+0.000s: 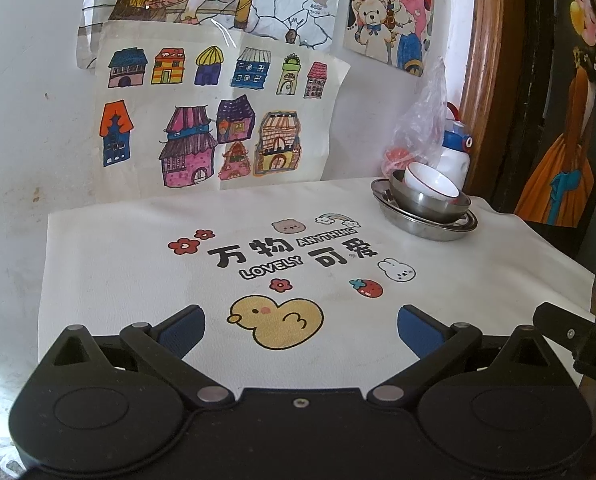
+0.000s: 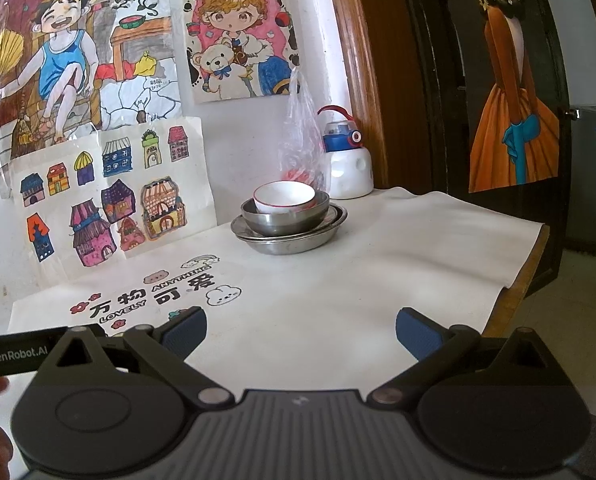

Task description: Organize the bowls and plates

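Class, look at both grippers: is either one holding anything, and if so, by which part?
Nothing is held. The left gripper and right gripper are both open and empty, well short of the stacked bowls.

Dishes nested in one stack at far right corner of the cloth-covered table. Bottom: shallow steel plates (image 2: 288, 240), rims closely layered, exact count unclear. In them sits a steel bowl (image 2: 285, 222), upright. Inside that, a white ceramic bowl (image 2: 284, 197) with red rim, tilted, mouth facing up and forward.
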`<state>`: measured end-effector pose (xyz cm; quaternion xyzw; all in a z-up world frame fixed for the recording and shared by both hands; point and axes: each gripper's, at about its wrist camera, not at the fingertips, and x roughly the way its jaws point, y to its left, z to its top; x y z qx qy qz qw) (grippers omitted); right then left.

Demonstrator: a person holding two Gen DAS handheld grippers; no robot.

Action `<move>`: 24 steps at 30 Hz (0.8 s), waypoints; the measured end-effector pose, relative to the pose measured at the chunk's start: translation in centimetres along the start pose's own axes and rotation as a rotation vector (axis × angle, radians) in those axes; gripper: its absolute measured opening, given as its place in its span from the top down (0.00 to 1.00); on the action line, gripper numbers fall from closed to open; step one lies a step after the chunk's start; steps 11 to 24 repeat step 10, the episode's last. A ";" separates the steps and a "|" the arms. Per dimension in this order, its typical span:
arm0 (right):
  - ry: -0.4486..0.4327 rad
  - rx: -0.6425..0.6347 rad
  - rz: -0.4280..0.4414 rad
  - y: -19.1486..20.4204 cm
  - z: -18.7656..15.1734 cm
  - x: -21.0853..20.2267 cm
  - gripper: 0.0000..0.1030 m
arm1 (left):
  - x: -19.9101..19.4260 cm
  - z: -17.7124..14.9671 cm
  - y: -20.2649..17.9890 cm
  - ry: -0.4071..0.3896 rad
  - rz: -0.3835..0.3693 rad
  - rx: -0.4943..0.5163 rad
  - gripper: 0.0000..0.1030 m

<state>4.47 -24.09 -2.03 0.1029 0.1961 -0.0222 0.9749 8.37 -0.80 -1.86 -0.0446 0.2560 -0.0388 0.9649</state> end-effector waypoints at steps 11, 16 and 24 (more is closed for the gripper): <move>0.006 -0.001 0.003 -0.1 0.0 0.2 0.00 | 0.4 -0.4 -0.3 0.019 0.013 0.009 0.01; 0.006 -0.001 0.003 -0.1 0.0 0.2 0.00 | 0.4 -0.4 -0.3 0.019 0.013 0.009 0.01; 0.006 -0.001 0.003 -0.1 0.0 0.2 0.00 | 0.4 -0.4 -0.3 0.019 0.013 0.009 0.01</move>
